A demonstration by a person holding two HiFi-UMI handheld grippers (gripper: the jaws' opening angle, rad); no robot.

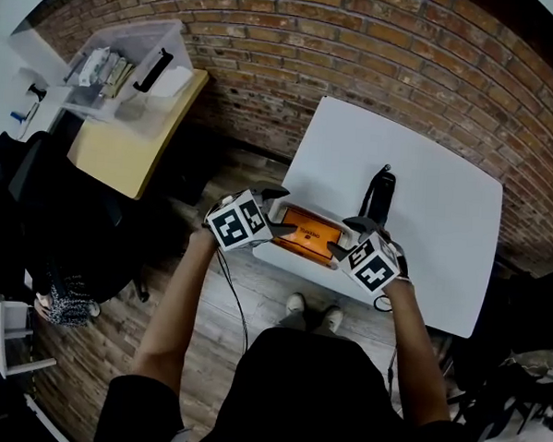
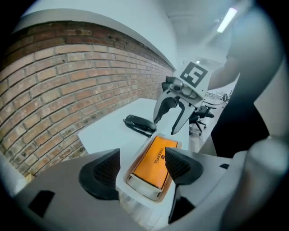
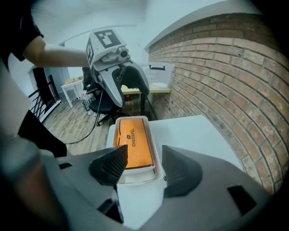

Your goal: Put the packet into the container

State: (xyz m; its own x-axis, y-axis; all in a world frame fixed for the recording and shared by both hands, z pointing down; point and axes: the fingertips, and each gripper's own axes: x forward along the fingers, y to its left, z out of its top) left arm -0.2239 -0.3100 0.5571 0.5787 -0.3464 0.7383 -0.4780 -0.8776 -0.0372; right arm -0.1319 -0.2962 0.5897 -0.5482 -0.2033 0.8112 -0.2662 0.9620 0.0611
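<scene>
An orange packet (image 1: 310, 236) (image 2: 154, 166) (image 3: 134, 143) lies flat inside a shallow white container (image 1: 277, 244) (image 2: 143, 195) (image 3: 135, 175) at the front edge of the white table (image 1: 434, 205). My left gripper (image 1: 281, 213) (image 2: 142, 164) (image 3: 132, 99) hovers above the container's left end. My right gripper (image 1: 348, 238) (image 3: 144, 164) (image 2: 165, 127) hovers above its right end. Both point steeply down and face each other. Both are open, with nothing between their pads and nothing touching the container.
A black stapler-like object (image 1: 379, 195) (image 2: 139, 125) lies on the table behind the container. A brick wall runs behind the table. To the left stand a wooden desk (image 1: 133, 143) with a clear plastic bin (image 1: 137, 56) and a black chair (image 1: 37, 203).
</scene>
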